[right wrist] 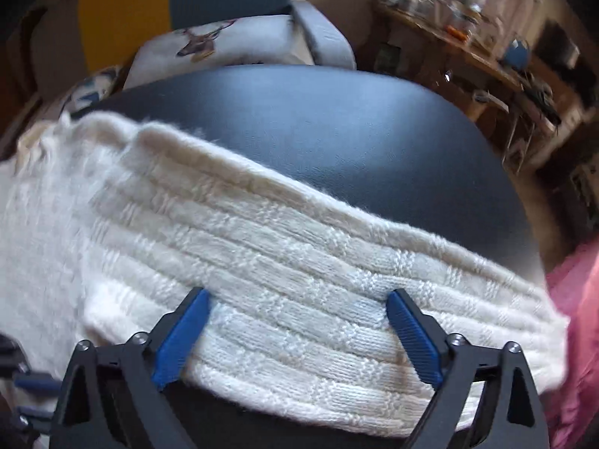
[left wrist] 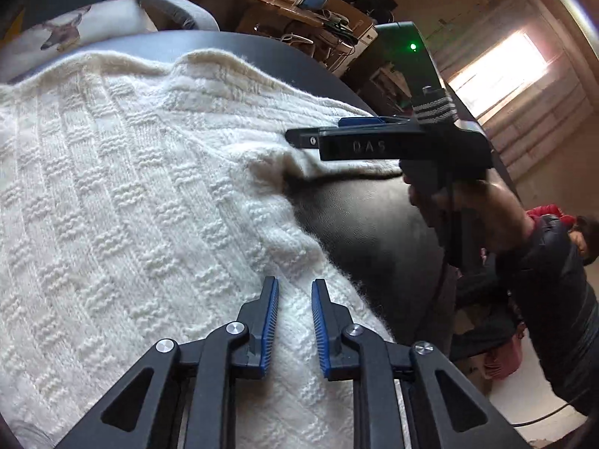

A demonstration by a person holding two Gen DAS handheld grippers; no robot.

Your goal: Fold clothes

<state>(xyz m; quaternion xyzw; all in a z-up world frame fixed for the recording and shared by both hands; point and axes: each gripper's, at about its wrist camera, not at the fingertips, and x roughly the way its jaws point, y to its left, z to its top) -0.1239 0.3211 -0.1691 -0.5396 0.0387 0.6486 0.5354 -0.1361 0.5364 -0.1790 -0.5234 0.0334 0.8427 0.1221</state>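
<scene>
Dark, smooth table (left wrist: 374,217), rounded at the far edge, taking up most of both views. Spread across it, a cream knitted sweater (left wrist: 131,187) with a raised block pattern, lying flat over the left part of the table and reaching the near edge. Folded-over band of the same knit running crosswise in the right wrist view, fuzzy along its far edge, bare table beyond it.

Behind the table, a grey chair (left wrist: 176,3) carrying a pale cushion (left wrist: 63,33) with a deer's head printed on it. Pink fabric (right wrist: 576,318) at the right edge of the right wrist view, just beside the end of the knit band.

Person's hand (left wrist: 449,194) in a dark sleeve gripping the handle of the right tool, over the bare table just beside the sweater's edge.

Right claw (right wrist: 299,295) spread wide, blue pads far apart, tips down at the folded band with the knit spanning the gap; nothing pinched.

Left claw (left wrist: 294,284) nearly closed, only a narrow slot between the blue pads, poised over the sweater near its right-hand edge; no cloth caught between the pads.
</scene>
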